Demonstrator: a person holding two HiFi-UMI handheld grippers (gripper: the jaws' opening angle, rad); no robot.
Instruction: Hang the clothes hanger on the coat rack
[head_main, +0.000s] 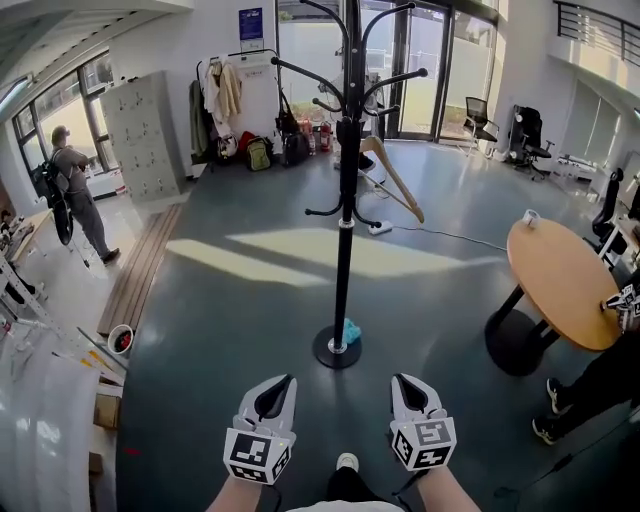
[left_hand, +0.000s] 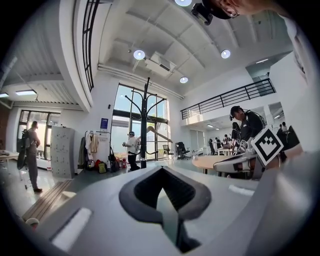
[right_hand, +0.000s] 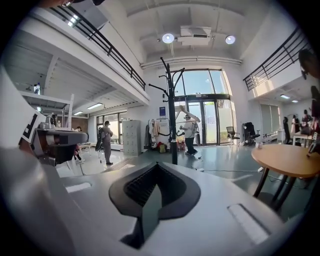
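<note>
A tall black coat rack (head_main: 346, 190) stands on the grey floor straight ahead, its round base (head_main: 337, 348) just beyond my grippers. A wooden clothes hanger (head_main: 394, 180) hangs tilted from one of its lower right arms. The rack (left_hand: 145, 125) and hanger (left_hand: 160, 134) show small in the left gripper view. In the right gripper view the rack (right_hand: 173, 115) and hanger (right_hand: 188, 113) are also far off. My left gripper (head_main: 274, 388) and right gripper (head_main: 405, 383) are held low, side by side, a short way from the base. Both are shut with nothing between the jaws.
A round wooden table (head_main: 560, 282) stands at the right, with a person's legs (head_main: 588, 388) beside it. Another person (head_main: 72, 190) stands at the far left near grey lockers (head_main: 140, 135). A white cable (head_main: 440, 236) lies behind the rack. A small blue thing (head_main: 351, 331) rests on the base.
</note>
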